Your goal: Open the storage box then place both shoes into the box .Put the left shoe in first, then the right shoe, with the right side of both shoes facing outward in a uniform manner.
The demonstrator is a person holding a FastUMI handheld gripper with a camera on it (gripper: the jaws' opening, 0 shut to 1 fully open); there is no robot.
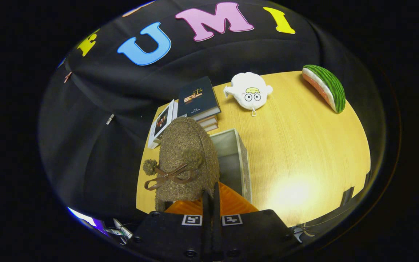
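Shoe [187,156], a fuzzy brown slipper with a rounded toe, a pompom and a thin brown bow, hangs pinched between the closed fingers of the gripper [211,198], which is raised above the table [304,153] and pointed down at it. Beneath the shoe, near the table's left edge, sits the open storage box [236,160], pale and rectangular, with flat walls. Smooth light wood covers the table. Stacked hardback books [198,100] lie at its far left corner, a soft white plush toy [248,92] along the far edge, and a watermelon-slice cushion [326,87] at the far right corner.

shoe [187,160] fuzzy brown | box [235,160] grey | table [304,145] light wood | watermelon slice [326,87] green-striped, red
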